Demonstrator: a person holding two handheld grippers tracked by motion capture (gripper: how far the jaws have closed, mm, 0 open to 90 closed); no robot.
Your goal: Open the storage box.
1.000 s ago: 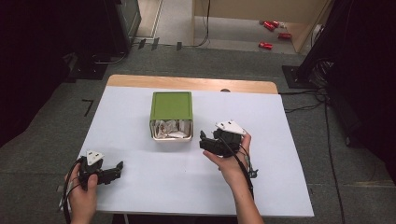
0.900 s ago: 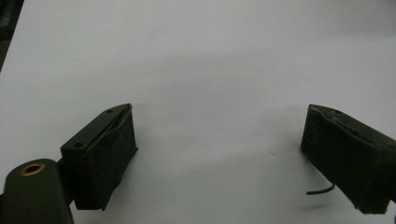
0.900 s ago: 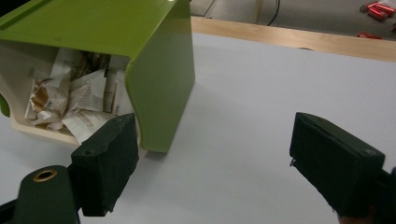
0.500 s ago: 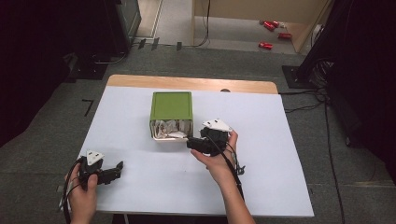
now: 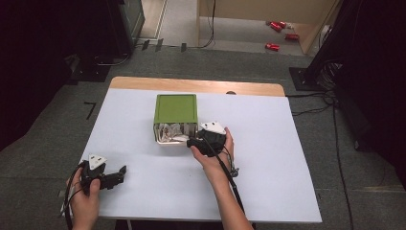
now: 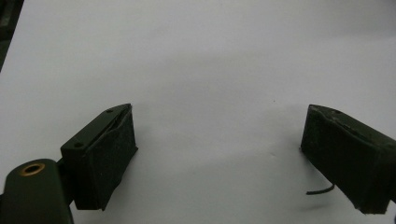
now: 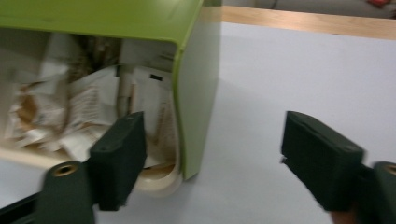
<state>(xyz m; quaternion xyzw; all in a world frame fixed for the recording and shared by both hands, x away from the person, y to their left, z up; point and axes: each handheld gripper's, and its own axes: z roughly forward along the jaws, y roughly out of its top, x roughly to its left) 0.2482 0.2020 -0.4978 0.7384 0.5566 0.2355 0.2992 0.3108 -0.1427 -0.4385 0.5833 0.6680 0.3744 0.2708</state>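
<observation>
Green box-shaped container (image 5: pixel 175 109) with a flat green top and a cream lower rim, lying on its side near the middle of the white-topped bench (image 5: pixel 268 163), its open mouth turned toward the person; contents were crumpled white and brownish paper packets (image 5: pixel 170 131), visible in the opening

Right gripper (image 5: pixel 197 142): black, two-jawed, topped by a grey three-cornered plate, held in the person's right hand (image 5: pixel 215 152); positioned just beside the container's near right corner. Fingers were spread wide. In the right gripper view one finger (image 7: pixel 119 156) stood in front of the container's open mouth, over the cream rim, and the other finger (image 7: pixel 320 158) stood over bare bench to the outside of the green side wall (image 7: pixel 196 93); the wall lay between them, not clamped. Whether the inner finger touched the rim could not be told

Left gripper (image 5: pixel 119 173): black, same pattern, with grey plate, held in the person's left hand (image 5: pixel 86 203) at the near left corner of the bench, well apart from the container. Fingers (image 6: pixel 105 154) were spread wide, nothing between them but white bench surface

Cable (image 5: pixel 230 172): black, trailing from the right gripper along the forearm

Wooden edge strip (image 5: pixel 196 85): ran along the far side of the bench
</observation>
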